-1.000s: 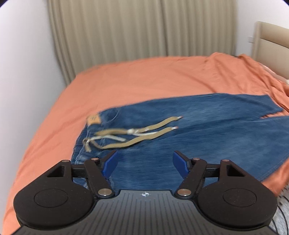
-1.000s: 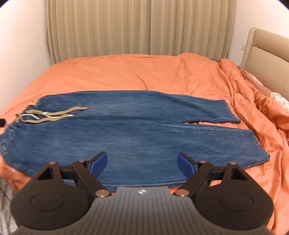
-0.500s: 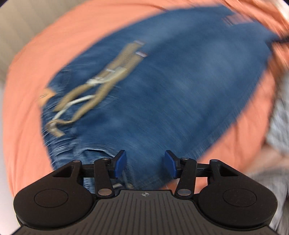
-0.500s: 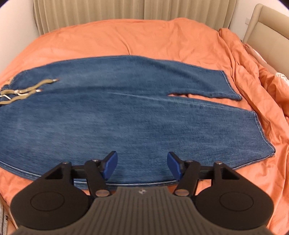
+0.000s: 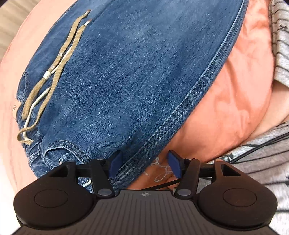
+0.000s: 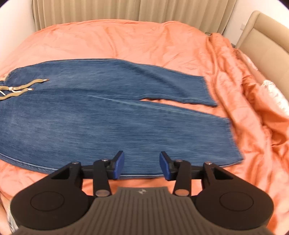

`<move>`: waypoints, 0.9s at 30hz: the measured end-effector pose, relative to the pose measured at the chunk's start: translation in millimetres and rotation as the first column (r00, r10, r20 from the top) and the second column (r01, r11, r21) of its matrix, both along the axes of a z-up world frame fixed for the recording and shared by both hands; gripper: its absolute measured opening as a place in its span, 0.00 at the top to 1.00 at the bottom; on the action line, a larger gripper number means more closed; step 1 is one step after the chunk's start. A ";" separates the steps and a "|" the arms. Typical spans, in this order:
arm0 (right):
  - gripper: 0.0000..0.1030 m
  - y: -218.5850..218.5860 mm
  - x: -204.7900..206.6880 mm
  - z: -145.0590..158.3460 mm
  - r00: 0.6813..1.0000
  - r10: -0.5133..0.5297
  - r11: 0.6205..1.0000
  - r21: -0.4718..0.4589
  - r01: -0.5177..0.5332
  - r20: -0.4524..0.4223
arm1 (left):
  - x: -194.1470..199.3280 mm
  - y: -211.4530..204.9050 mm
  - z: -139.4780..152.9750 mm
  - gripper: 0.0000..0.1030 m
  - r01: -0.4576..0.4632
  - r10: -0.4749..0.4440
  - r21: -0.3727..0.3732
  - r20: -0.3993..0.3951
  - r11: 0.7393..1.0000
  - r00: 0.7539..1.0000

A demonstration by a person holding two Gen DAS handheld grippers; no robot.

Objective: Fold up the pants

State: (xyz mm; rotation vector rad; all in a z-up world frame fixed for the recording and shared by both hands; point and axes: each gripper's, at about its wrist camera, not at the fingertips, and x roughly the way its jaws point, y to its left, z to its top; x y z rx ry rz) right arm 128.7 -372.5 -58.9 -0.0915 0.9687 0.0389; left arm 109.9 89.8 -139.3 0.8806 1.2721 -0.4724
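Blue jeans (image 6: 112, 119) lie flat on an orange bed, waistband to the left, both legs running right. A tan drawstring (image 5: 56, 66) lies on the waist end. My left gripper (image 5: 144, 165) is open and low over the near side seam (image 5: 182, 106) by the waistband corner; its left pad is over denim, its right pad over the sheet. My right gripper (image 6: 141, 165) is open just above the near edge of the lower leg (image 6: 162, 137), holding nothing.
The orange bedspread (image 6: 144, 41) is bunched into folds at the right (image 6: 252, 101). A beige headboard (image 6: 265, 41) stands at the far right and curtains (image 6: 126, 10) hang behind. A person's grey striped clothing (image 5: 261, 162) and a dark cable are close to my left gripper.
My left gripper has dropped and tilted down to the near waist corner of the jeans. My right gripper has moved forward and down toward the near leg edge, its jaws a little narrower.
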 end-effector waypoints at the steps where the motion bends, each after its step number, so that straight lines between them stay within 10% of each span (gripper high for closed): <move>1: 0.64 -10.4 -2.5 3.9 1.000 -0.003 1.000 -0.001 0.003 0.002 | -1.1 -0.9 0.8 0.47 -0.004 0.004 0.008 0.012 1.000 1.000; 10: 0.67 -68.5 -21.1 0.0 0.977 0.203 0.946 -0.244 -0.212 -0.059 | -9.4 19.3 37.4 0.90 -0.118 0.137 -0.146 0.128 0.982 0.982; 17: 0.62 -74.0 -19.7 -71.8 0.919 0.374 0.761 -0.524 -0.382 -0.127 | -12.4 26.5 81.1 0.91 -0.234 0.347 -0.354 0.300 0.905 0.888; 24: 0.63 -73.7 -10.0 -136.0 0.890 0.424 0.614 -0.670 -0.418 -0.167 | -14.7 13.0 101.3 0.91 -0.271 0.433 -0.411 0.377 0.870 0.819; 27: 0.87 -77.8 -8.7 -141.5 0.894 0.426 0.588 -0.708 -0.391 -0.140 | -10.6 8.4 105.6 0.91 -0.284 0.456 -0.422 0.396 0.861 0.797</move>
